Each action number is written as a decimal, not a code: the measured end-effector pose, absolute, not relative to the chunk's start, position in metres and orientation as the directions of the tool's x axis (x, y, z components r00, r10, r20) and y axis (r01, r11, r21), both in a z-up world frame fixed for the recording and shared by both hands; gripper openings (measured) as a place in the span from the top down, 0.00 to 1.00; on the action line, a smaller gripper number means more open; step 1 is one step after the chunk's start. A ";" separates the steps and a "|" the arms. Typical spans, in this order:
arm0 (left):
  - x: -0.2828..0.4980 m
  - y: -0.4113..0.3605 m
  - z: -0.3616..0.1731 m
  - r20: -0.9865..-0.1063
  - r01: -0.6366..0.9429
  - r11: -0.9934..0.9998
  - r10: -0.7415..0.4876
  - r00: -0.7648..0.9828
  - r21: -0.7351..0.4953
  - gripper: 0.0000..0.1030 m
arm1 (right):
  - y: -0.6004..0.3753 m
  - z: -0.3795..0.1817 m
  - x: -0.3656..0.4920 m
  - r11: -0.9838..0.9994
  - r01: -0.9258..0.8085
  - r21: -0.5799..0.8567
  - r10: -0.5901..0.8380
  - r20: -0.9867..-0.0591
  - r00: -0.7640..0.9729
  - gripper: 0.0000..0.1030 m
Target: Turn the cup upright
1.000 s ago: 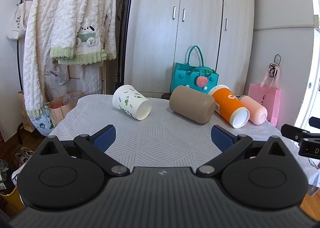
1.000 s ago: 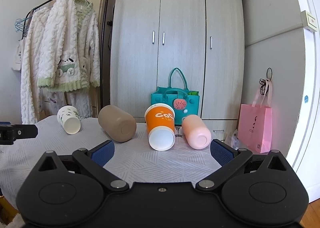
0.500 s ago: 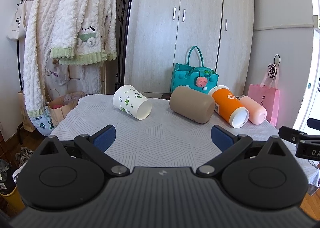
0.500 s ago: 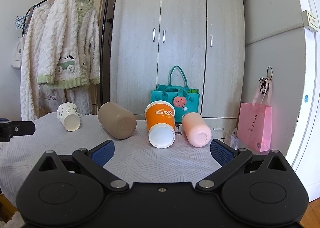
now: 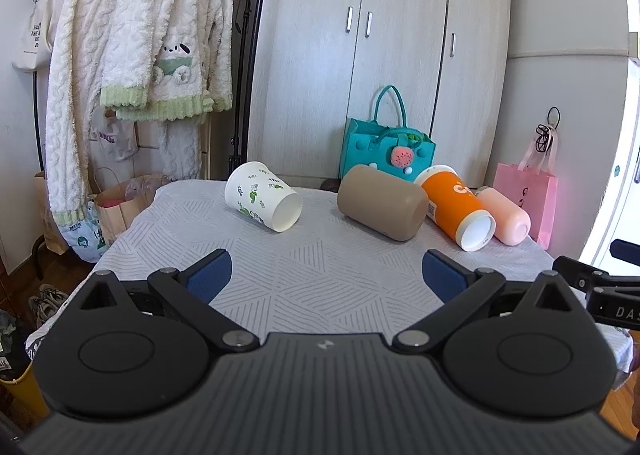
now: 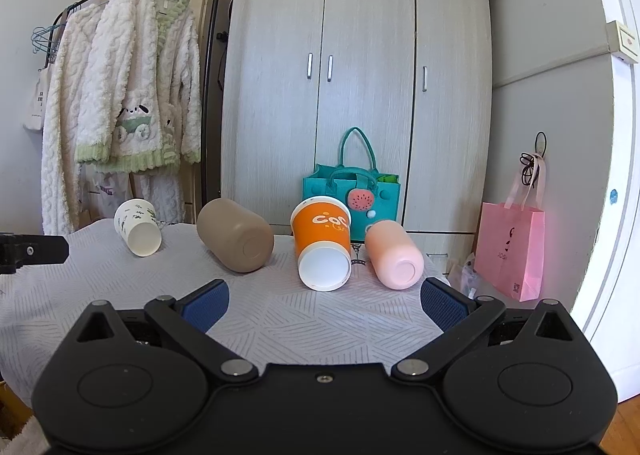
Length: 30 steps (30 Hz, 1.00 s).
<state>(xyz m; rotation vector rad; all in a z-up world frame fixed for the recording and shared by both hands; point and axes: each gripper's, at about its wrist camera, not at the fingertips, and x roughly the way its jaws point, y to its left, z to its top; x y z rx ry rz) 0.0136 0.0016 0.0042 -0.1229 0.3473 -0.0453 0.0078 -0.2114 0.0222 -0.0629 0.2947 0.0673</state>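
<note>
Clearly, nothing is gripped yet: four cups lie on their sides on the table (image 5: 320,283), so each must be raised. The white cup (image 5: 262,201) is seen at 11 o'clock of the left gripper (image 5: 324,275), the orange cup (image 6: 322,241) at 12 o'clock of the right gripper (image 6: 324,297). Both grippers are held level and low, fingers spread wide, well apart from the cups.

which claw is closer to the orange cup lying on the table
Right. The right claw faces the orange cup almost head-on, with the cup's base just beyond its open fingers. The left claw sits farther left, so the cup lies off to its right, past the tan cup.
</note>
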 end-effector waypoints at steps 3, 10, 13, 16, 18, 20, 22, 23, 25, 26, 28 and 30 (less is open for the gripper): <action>0.012 0.000 0.012 -0.360 0.035 0.991 -0.079 0.930 -0.127 0.00 | -0.212 0.025 0.003 0.993 -0.091 -0.069 0.067 -0.298 0.952 0.00; 0.025 -0.018 0.036 -0.500 0.131 0.988 -0.155 0.852 -0.083 0.00 | -0.226 0.044 -0.003 0.971 -0.236 -0.031 0.205 -0.390 0.898 0.00; 0.036 -0.032 0.047 -0.555 0.183 0.982 -0.176 0.813 -0.043 0.00 | -0.236 0.056 -0.004 0.949 -0.317 0.006 0.289 -0.425 0.858 0.00; 0.049 -0.044 0.059 -0.593 0.241 0.969 -0.222 0.774 -0.049 0.00 | -0.249 0.067 0.000 0.927 -0.373 0.048 0.353 -0.454 0.818 0.00; 0.060 -0.051 0.067 -0.601 0.285 0.957 -0.262 0.755 -0.060 0.00 | -0.256 0.073 0.005 0.925 -0.376 0.053 0.356 -0.466 0.810 0.00; 0.071 -0.060 0.074 -0.607 0.317 0.946 -0.287 0.741 -0.061 0.00 | -0.264 0.079 0.012 0.927 -0.371 0.055 0.351 -0.477 0.806 0.00; 0.084 -0.070 0.081 -0.613 0.346 0.936 -0.307 0.728 -0.057 0.00 | -0.273 0.084 0.021 0.930 -0.360 0.072 0.348 -0.492 0.798 0.00; 0.090 -0.076 0.084 -0.615 0.362 0.931 -0.314 0.723 -0.050 0.00 | -0.278 0.087 0.026 0.930 -0.357 0.086 0.350 -0.499 0.792 0.00; 0.102 -0.090 0.091 -0.619 0.391 0.920 -0.315 0.720 -0.015 0.00 | -0.286 0.091 0.035 0.926 -0.356 0.122 0.367 -0.510 0.778 0.00; 0.106 -0.098 0.095 -0.620 0.411 0.912 -0.316 0.718 0.011 0.00 | -0.291 0.092 0.040 0.923 -0.358 0.139 0.376 -0.515 0.770 0.00; 0.115 -0.112 0.101 -0.620 0.427 0.903 -0.309 0.721 0.046 0.00 | -0.299 0.095 0.050 0.922 -0.351 0.165 0.383 -0.523 0.761 0.00; 0.126 -0.124 0.106 -0.626 0.449 0.893 -0.326 0.708 0.044 0.00 | -0.306 0.097 0.060 0.923 -0.345 0.174 0.383 -0.529 0.758 0.00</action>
